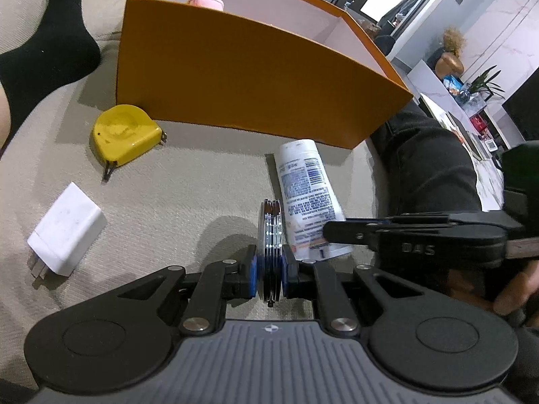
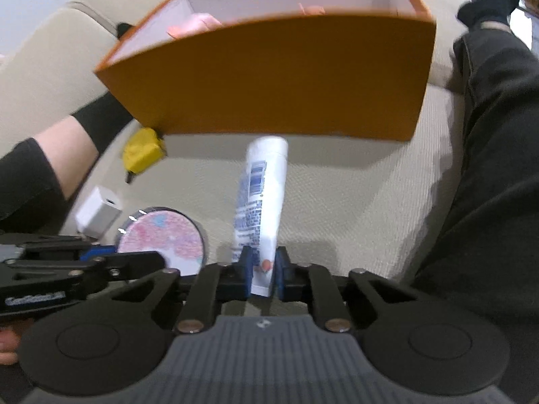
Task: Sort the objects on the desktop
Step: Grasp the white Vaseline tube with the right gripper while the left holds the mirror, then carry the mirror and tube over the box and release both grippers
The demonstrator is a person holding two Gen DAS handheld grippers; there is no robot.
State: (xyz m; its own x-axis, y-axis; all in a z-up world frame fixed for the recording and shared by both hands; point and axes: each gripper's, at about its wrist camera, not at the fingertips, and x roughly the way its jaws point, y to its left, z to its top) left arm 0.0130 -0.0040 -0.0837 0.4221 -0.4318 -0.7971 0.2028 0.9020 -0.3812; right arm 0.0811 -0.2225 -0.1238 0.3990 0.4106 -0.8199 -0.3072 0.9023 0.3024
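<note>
My left gripper is shut on a round compact mirror held on edge; its pink patterned face shows in the right wrist view. My right gripper is shut on the crimped end of a white tube with blue print, which also shows in the left wrist view. An orange box with a pale inside stands just beyond both, also in the right wrist view. A pink object lies inside it.
A yellow tape measure and a white charger plug lie on the beige cushion left of the grippers. A person's leg in dark trousers runs along the right side. A black-socked foot is at far left.
</note>
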